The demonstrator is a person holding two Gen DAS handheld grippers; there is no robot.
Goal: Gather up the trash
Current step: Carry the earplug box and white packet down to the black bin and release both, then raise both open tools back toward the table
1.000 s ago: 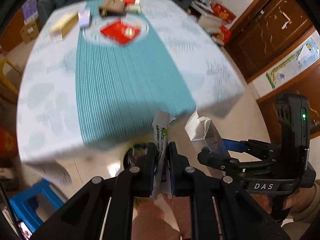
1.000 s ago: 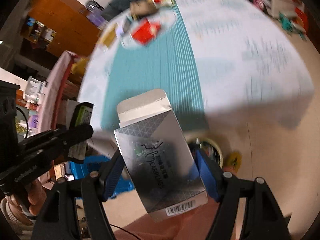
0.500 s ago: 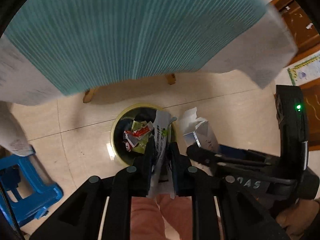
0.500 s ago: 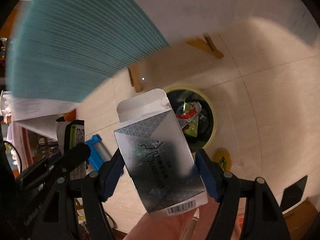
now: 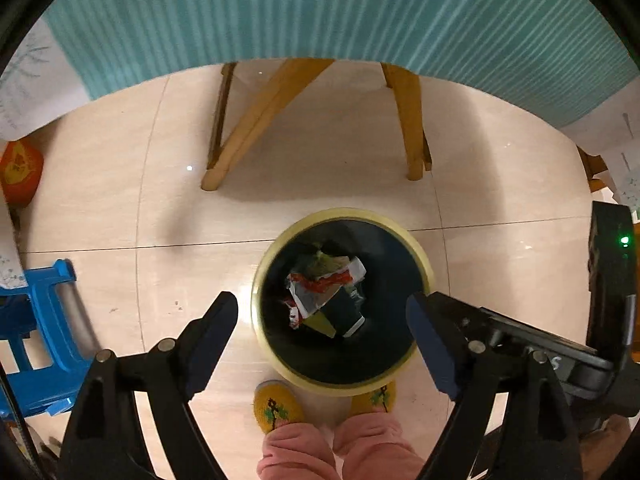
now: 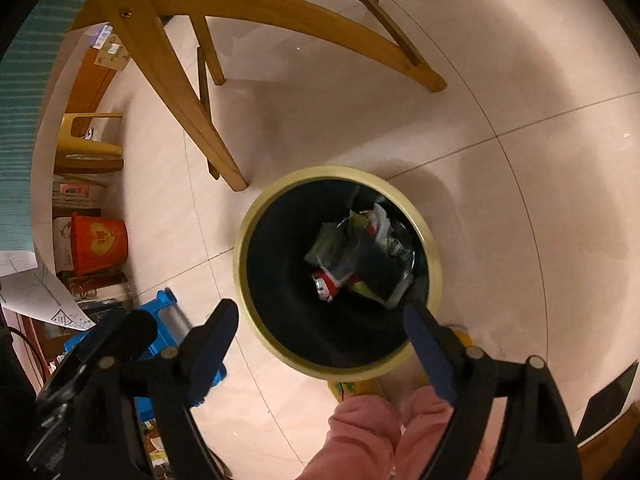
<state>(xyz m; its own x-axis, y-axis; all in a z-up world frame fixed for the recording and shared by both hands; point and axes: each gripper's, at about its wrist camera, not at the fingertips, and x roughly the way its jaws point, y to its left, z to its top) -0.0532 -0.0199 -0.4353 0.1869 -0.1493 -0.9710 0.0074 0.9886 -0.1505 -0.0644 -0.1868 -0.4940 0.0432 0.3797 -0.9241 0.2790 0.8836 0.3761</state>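
Observation:
A round bin with a yellow rim (image 5: 344, 213) stands on the tiled floor, its black inside holding crumpled wrappers (image 5: 320, 284) and a dark box (image 5: 342, 314) on top. My left gripper (image 5: 322, 312) hangs over the bin pointing down, its jaws opening with nothing between them. In the right wrist view the same bin's rim (image 6: 336, 170) and trash heap (image 6: 360, 256) lie under my right gripper (image 6: 320, 314), whose jaws are also opening and hold nothing. Each gripper's black body shows at the edge of the other's view.
Wooden table legs (image 5: 256, 120) stand just beyond the bin under a hanging teal cloth (image 5: 320, 8). A blue stool (image 5: 40, 320) sits left, a red bucket (image 6: 100, 244) farther left. A person's yellow slippers (image 5: 276, 408) and pink trouser legs (image 5: 320, 448) touch the bin's near side.
Both grippers sank from table height to just above the bin. The left let go of its white wrapper and the right its silver box; both jaws now stand wide.

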